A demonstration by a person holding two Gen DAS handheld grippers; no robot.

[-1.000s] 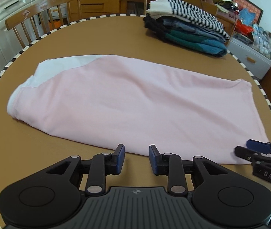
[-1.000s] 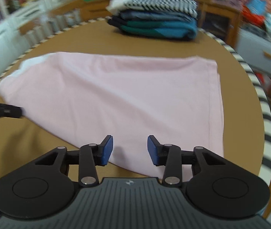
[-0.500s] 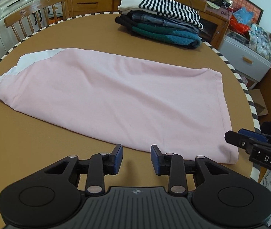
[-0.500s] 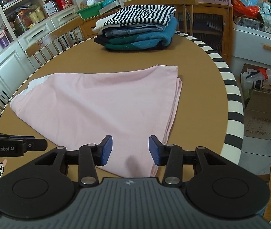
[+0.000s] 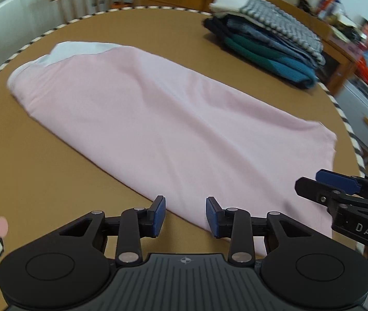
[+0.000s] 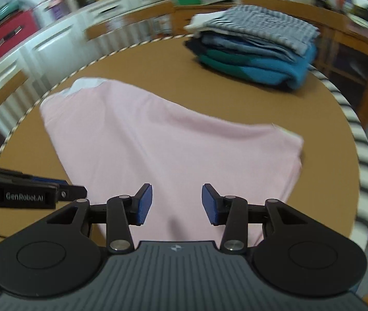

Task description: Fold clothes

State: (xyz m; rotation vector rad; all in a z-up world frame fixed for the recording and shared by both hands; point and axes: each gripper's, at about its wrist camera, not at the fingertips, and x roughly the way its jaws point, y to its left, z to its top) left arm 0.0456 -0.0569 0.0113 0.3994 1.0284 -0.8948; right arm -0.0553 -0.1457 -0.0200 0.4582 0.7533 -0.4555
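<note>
A pink garment [image 5: 163, 119] [image 6: 173, 153] with a white part at its far left end lies folded lengthwise on the round brown table [image 5: 41, 171]. My left gripper [image 5: 185, 216] hovers open over the garment's near edge, nothing between its blue pads. My right gripper [image 6: 174, 204] hangs open above the near right part of the cloth, also holding nothing. Each gripper shows in the other's view: the right gripper [image 5: 326, 185] at the right edge, the left gripper [image 6: 64, 190] at the left edge. Both views are motion-blurred.
A stack of folded clothes [image 5: 266, 44] [image 6: 256, 49], striped on top and teal below, sits at the table's far right. Wooden chairs [image 6: 129, 28] and white cabinets [image 5: 5, 18] stand behind the table. A striped band rims the table [image 6: 362, 155].
Both grippers have shifted sideways and rolled, so the garment now lies more slanted in each view. The right gripper has come in over the cloth's near right part. The garment itself has not moved.
</note>
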